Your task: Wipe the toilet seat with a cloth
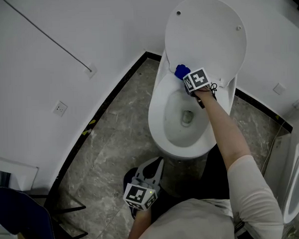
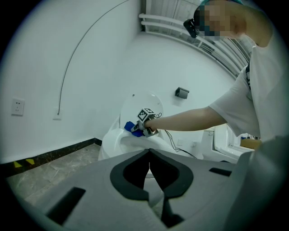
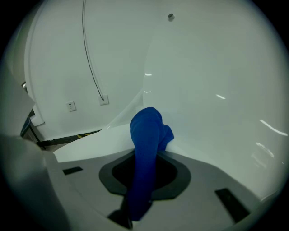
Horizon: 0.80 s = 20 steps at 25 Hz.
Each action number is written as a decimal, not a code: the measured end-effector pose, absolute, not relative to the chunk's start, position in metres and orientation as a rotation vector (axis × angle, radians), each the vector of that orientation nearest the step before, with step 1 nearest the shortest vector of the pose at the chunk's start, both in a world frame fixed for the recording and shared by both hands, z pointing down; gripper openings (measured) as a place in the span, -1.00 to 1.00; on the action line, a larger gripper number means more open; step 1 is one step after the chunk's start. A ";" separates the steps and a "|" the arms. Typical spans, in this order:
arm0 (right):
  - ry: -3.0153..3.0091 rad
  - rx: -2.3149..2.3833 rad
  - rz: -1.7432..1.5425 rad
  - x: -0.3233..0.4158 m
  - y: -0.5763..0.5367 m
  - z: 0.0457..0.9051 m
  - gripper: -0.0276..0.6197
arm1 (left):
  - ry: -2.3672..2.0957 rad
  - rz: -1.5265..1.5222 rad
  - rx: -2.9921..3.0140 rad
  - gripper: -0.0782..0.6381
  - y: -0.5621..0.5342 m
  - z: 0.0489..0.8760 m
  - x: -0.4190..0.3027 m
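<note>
- Cloth (image 3: 146, 135), blue, is clamped in my right gripper (image 3: 137, 194); its jaws are closed tight on it, and the bunched end sticks out past the tips.
- That bunched end presses on the toilet seat (image 1: 156, 104) at the back left of the bowl, just below the raised lid (image 1: 205, 36).
- My left gripper (image 2: 149, 158) hangs low, well apart from the toilet, jaws together with nothing between them.

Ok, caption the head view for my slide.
Right tool holds a blue cloth at the rear rim of the toilet, below the raised lid; left tool sits shut near the person.
</note>
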State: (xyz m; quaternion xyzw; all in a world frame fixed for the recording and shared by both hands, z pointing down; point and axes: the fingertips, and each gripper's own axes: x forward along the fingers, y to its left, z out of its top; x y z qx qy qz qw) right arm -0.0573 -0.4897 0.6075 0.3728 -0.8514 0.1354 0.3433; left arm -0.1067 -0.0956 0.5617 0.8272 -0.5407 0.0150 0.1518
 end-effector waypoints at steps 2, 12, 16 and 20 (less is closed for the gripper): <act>-2.211 0.972 0.351 -0.056 -0.490 0.606 -0.71 | -1.557 0.040 2.376 -0.76 -0.095 0.560 -0.106; -2.259 1.078 0.305 -0.050 -0.487 0.605 -0.71 | -1.622 0.072 2.360 -0.76 -0.083 0.553 -0.114; -2.290 1.137 0.340 -0.051 -0.484 0.603 -0.70 | -1.648 0.089 2.363 -0.76 -0.078 0.548 -0.122; -2.351 1.177 0.362 -0.047 -0.478 0.595 -0.70 | -1.650 0.099 2.382 -0.76 -0.073 0.546 -0.121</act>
